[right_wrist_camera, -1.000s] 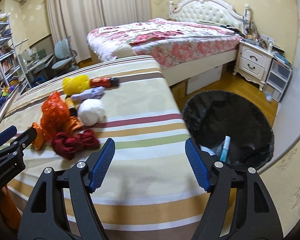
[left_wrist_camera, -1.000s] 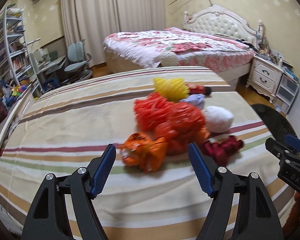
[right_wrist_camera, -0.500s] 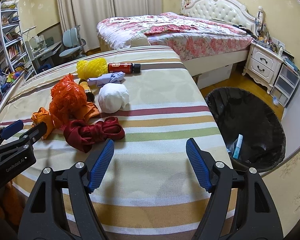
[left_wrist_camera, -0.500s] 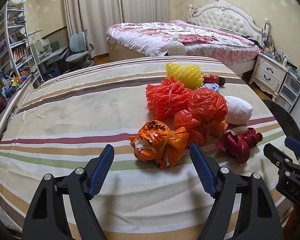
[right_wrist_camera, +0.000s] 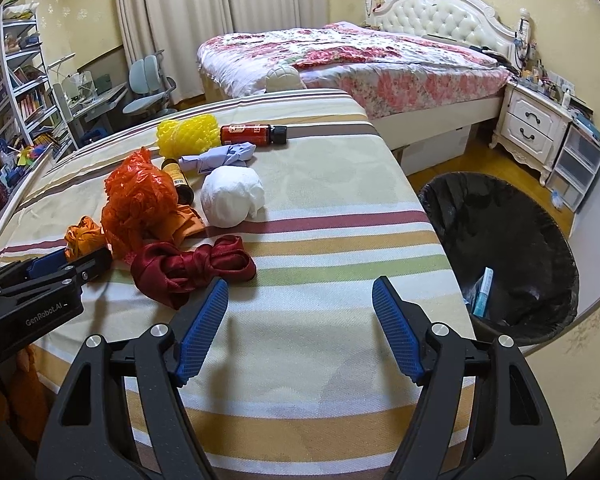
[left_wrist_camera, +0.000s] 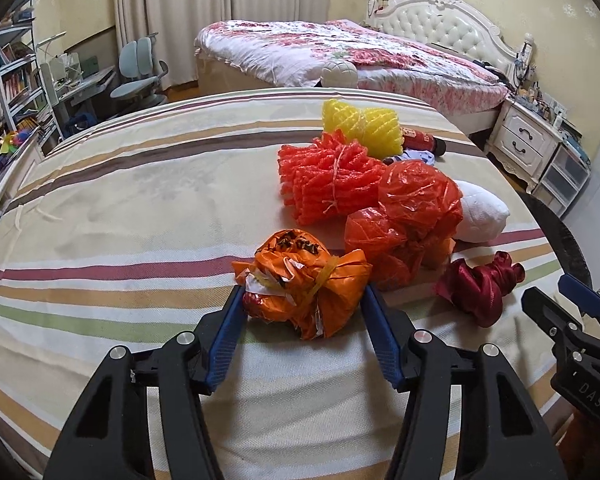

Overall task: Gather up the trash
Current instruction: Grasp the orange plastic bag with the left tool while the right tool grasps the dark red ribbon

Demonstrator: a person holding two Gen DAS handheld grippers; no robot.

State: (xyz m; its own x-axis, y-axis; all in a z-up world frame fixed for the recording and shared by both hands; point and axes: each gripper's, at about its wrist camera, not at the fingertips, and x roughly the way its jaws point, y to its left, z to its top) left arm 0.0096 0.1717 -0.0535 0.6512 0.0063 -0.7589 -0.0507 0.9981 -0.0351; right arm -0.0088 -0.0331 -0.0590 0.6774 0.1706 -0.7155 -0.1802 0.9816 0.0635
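Note:
Trash lies on a striped tablecloth (left_wrist_camera: 140, 208). My left gripper (left_wrist_camera: 302, 308) is open with its fingers on either side of an orange plastic bag bundle (left_wrist_camera: 304, 280), tips beside it. Behind the bundle are a red plastic bag (left_wrist_camera: 416, 208), a red foam net (left_wrist_camera: 328, 176), a yellow foam net (left_wrist_camera: 364, 126), a white wad (left_wrist_camera: 480, 216) and a dark red ribbon (left_wrist_camera: 480, 284). My right gripper (right_wrist_camera: 300, 292) is open and empty, just right of the dark red ribbon (right_wrist_camera: 192, 268). A black-lined trash bin (right_wrist_camera: 500, 248) stands on the floor to the right.
A red bottle (right_wrist_camera: 252, 135), a brown bottle (right_wrist_camera: 176, 176) and a lilac cloth (right_wrist_camera: 220, 160) lie further back on the table. The table's right edge (right_wrist_camera: 440, 240) borders the bin. A bed (right_wrist_camera: 360, 56) and nightstand (right_wrist_camera: 536, 132) stand behind.
My left gripper has moved forward and narrowed, so its fingers now flank the orange bundle. My right gripper has moved forward towards the dark red ribbon.

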